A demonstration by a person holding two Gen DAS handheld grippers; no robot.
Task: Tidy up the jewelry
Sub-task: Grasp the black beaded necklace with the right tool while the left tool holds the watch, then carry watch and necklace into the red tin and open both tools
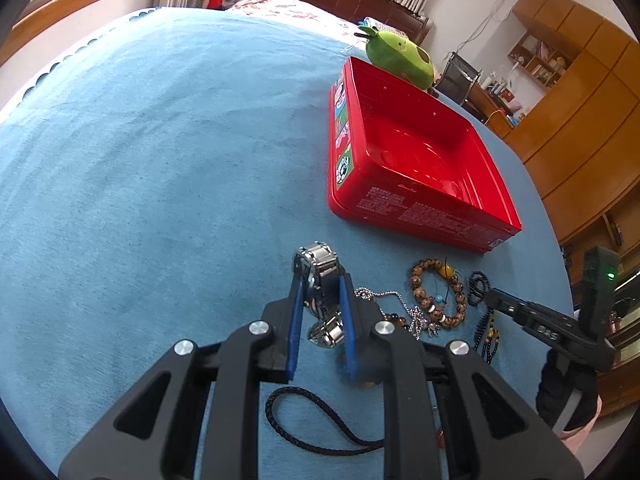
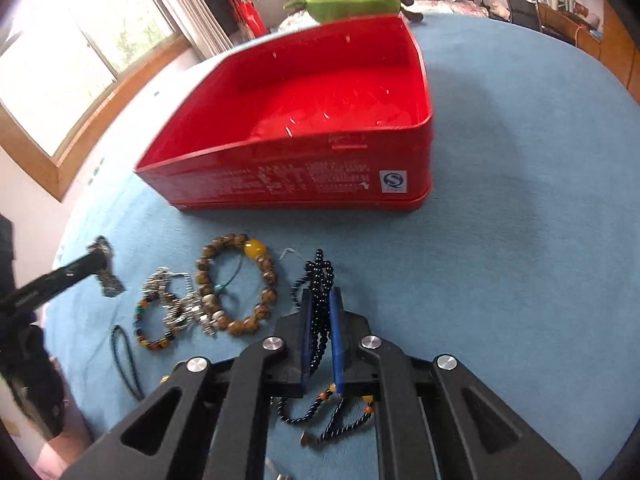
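Between the right hand-held gripper [image 2: 320,300] pads, clamped, lies the black bead string [image 2: 319,280].

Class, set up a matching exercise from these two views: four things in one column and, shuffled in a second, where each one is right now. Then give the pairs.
Things
1. metal watch
2. black bead strand
3. brown bead bracelet
4. green plush toy

Places
A. lying loose on the blue cloth
B. behind the red box
C. between the left gripper's fingers
D. between the right gripper's fingers

Pairs: 1-C, 2-D, 3-A, 4-B
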